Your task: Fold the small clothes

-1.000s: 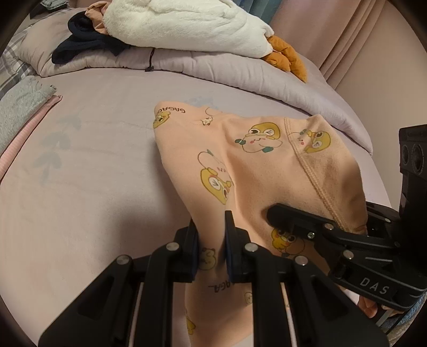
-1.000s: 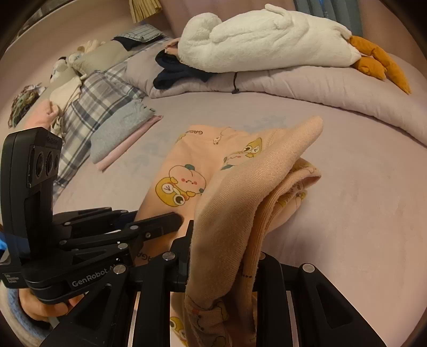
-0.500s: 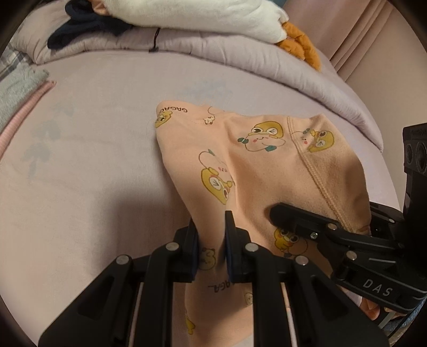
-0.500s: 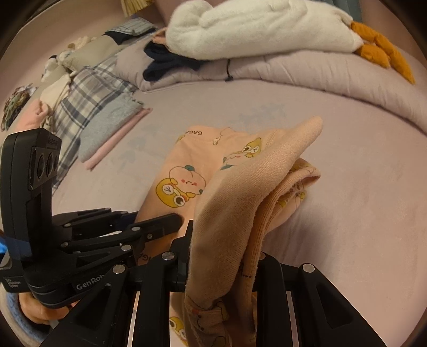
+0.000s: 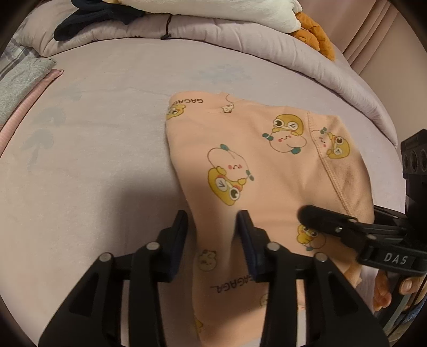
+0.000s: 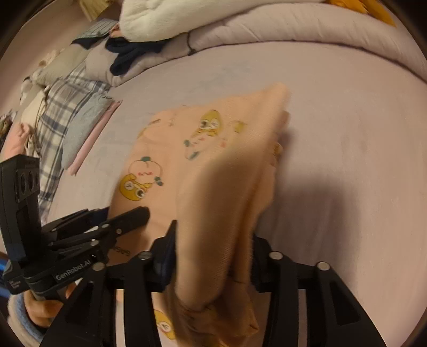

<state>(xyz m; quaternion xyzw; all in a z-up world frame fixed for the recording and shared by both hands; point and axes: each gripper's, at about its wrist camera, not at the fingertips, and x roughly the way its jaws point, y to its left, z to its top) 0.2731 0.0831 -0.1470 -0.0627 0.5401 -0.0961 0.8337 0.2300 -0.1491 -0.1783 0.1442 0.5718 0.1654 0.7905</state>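
Observation:
A small peach garment (image 5: 256, 162) with yellow cartoon prints lies folded on the lilac bed sheet (image 5: 93, 160). It also shows in the right wrist view (image 6: 213, 160). My left gripper (image 5: 212, 221) is open, its jaws spread on either side of the garment's near edge. My right gripper (image 6: 213, 235) is open too, with a thick fold of the cloth between and draped over its jaws. The right gripper shows at the right in the left wrist view (image 5: 347, 229). The left gripper shows at the left in the right wrist view (image 6: 101, 229).
A rolled lilac duvet (image 5: 240, 34) with a white plush toy (image 6: 170, 16) and dark clothes (image 5: 93, 16) lies along the far side. Folded grey and pink cloth (image 5: 21, 82) and a plaid pile (image 6: 61, 112) lie to the left.
Both grippers have opened; their jaws were pinched on the garment before. The cloth has sunk lower onto the bed, and both cameras have moved forward over it.

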